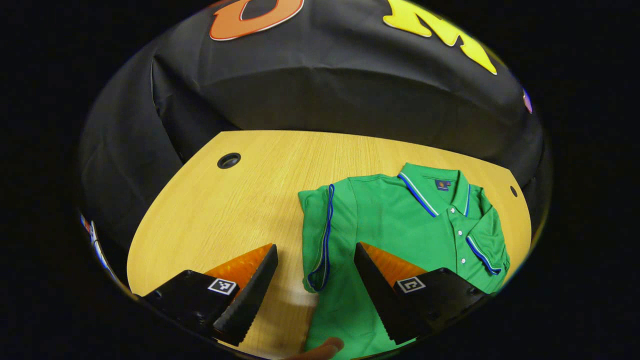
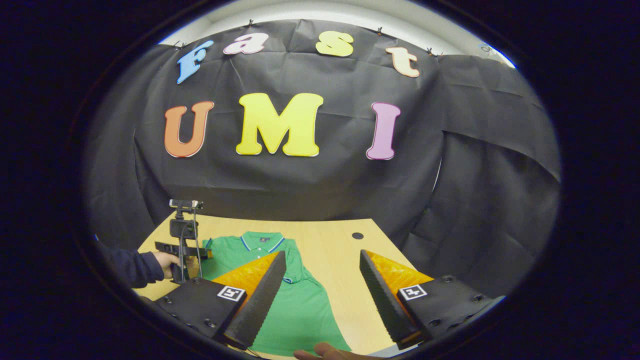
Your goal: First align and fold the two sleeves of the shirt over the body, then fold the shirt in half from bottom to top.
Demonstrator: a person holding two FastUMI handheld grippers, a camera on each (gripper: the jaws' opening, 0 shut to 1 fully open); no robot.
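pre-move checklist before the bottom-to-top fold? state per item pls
1. Both sleeves folded over the green shirt body: ok, each lies folded in.
2. Left gripper jaws open: ok.
3. Right gripper jaws open: ok.
4. Nothing clamped in either: ok.
5. Shirt flat on the wooden table: ok, few wrinkles.
6. Bottom hem position: cannot tell, it lies under the grippers.

Light wood-grain table (image 1: 235, 210) with a round cable hole (image 1: 229, 160) at upper left. A green polo shirt (image 1: 400, 225) lies flat at frame right, both sleeves folded over its body.
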